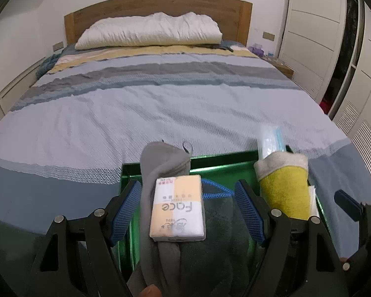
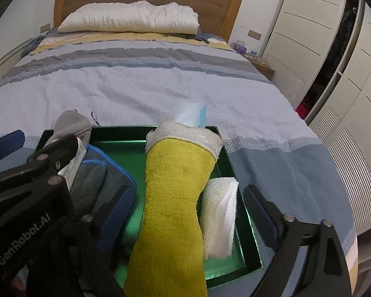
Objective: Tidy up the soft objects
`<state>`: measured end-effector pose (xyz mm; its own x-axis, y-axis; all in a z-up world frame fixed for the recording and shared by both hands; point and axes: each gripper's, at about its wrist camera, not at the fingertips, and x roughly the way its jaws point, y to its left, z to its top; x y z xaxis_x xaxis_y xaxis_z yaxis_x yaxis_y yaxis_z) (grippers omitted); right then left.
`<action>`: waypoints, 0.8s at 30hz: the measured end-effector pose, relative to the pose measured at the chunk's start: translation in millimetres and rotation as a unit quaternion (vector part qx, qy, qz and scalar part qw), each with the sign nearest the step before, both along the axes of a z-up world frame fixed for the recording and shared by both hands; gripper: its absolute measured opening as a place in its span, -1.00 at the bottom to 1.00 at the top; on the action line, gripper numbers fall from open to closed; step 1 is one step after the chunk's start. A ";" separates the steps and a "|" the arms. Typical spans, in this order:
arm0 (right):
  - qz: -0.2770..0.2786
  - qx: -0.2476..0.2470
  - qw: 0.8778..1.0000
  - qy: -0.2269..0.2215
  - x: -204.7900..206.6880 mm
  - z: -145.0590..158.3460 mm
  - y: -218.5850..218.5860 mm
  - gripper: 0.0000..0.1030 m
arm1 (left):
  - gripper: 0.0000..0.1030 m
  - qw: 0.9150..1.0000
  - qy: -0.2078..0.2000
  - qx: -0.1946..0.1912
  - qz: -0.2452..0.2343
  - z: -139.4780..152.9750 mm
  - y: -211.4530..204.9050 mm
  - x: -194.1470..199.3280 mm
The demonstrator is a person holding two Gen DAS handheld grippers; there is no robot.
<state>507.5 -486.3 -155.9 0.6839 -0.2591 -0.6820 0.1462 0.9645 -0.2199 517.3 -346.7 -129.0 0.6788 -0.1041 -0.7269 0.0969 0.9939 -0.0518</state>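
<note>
A green tray (image 1: 222,163) (image 2: 126,133) lies on the near end of the bed. In it are a grey cloth (image 1: 160,163) (image 2: 71,123), a dark towel with blue edging (image 1: 217,235) (image 2: 104,173), a tissue pack marked "Face" (image 1: 178,208), a rolled yellow towel (image 1: 284,190) (image 2: 173,198), a blue mask pack (image 1: 272,138) (image 2: 193,113) and folded white paper tissue (image 2: 220,212). My left gripper (image 1: 188,210) is open around the tissue pack, pads apart from it. My right gripper (image 2: 190,217) is open around the yellow towel and white tissue. The left gripper also shows in the right wrist view (image 2: 37,163).
The striped blue and grey bedspread (image 1: 160,104) (image 2: 141,86) stretches to a white pillow (image 1: 148,31) (image 2: 128,17) and a wooden headboard (image 1: 158,5). A white wardrobe (image 1: 314,32) (image 2: 309,37) stands on the right, with a bedside table (image 1: 282,68) beside it.
</note>
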 end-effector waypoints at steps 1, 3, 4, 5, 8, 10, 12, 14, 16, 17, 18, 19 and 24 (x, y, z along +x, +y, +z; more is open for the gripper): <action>-0.001 -0.001 1.000 -0.002 -2.2 2.5 0.0 0.86 | 0.42 1.000 -0.002 -0.001 0.003 3.2 0.7 -1.0; -0.003 -0.002 1.000 -0.006 -5.7 7.2 1.0 0.99 | 0.42 1.000 -0.003 -0.006 0.006 10.3 2.0 -3.2; -0.004 0.000 1.000 -0.008 -8.4 10.1 0.7 0.99 | 0.42 1.000 -0.003 -0.008 0.004 13.5 1.5 -4.5; -0.004 0.002 1.000 -0.008 -10.7 12.9 0.4 0.99 | 0.42 1.000 -0.005 -0.008 0.002 18.0 1.1 -6.8; -0.010 0.008 1.000 -0.009 -18.2 19.0 -2.0 0.99 | 0.42 1.000 -0.009 -0.012 0.002 27.7 0.5 -12.2; -0.017 0.014 1.000 -0.010 -25.6 23.1 -4.7 0.99 | 0.42 1.000 -0.008 -0.017 0.003 34.3 1.0 -15.0; -0.020 0.016 1.000 -0.011 -31.7 27.9 -6.8 0.99 | 0.42 1.000 -0.012 -0.023 0.004 41.0 1.8 -19.8; -0.026 0.016 0.999 -0.011 -37.7 31.9 -9.3 0.99 | 0.42 1.000 -0.012 -0.029 0.003 46.3 2.9 -25.9; -0.031 0.019 0.999 -0.011 -42.1 35.3 -11.4 0.99 | 0.42 0.999 -0.014 -0.033 0.000 51.0 2.8 -32.5; -0.034 0.020 0.999 -0.010 -44.2 37.1 -12.2 0.99 | 0.42 0.999 -0.018 -0.034 -0.001 54.4 4.0 -37.7; -0.038 0.020 0.999 -0.011 -46.7 39.2 -12.5 0.99 | 0.42 0.999 -0.020 -0.036 0.000 56.7 4.8 -41.7; -0.039 0.021 0.999 -0.012 -49.6 41.2 -12.8 0.99 | 0.42 0.999 -0.021 -0.040 -0.001 59.2 6.0 -46.2; -0.049 0.018 0.999 -0.012 -63.2 46.0 -11.3 0.99 | 0.42 0.998 -0.031 -0.058 -0.012 75.3 11.8 -74.7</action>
<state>444.3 -497.6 -109.9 0.6726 -0.3005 -0.6763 0.2445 0.9528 -0.1802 442.6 -335.0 -53.7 0.7190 -0.2015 -0.6651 0.1269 0.9790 -0.1594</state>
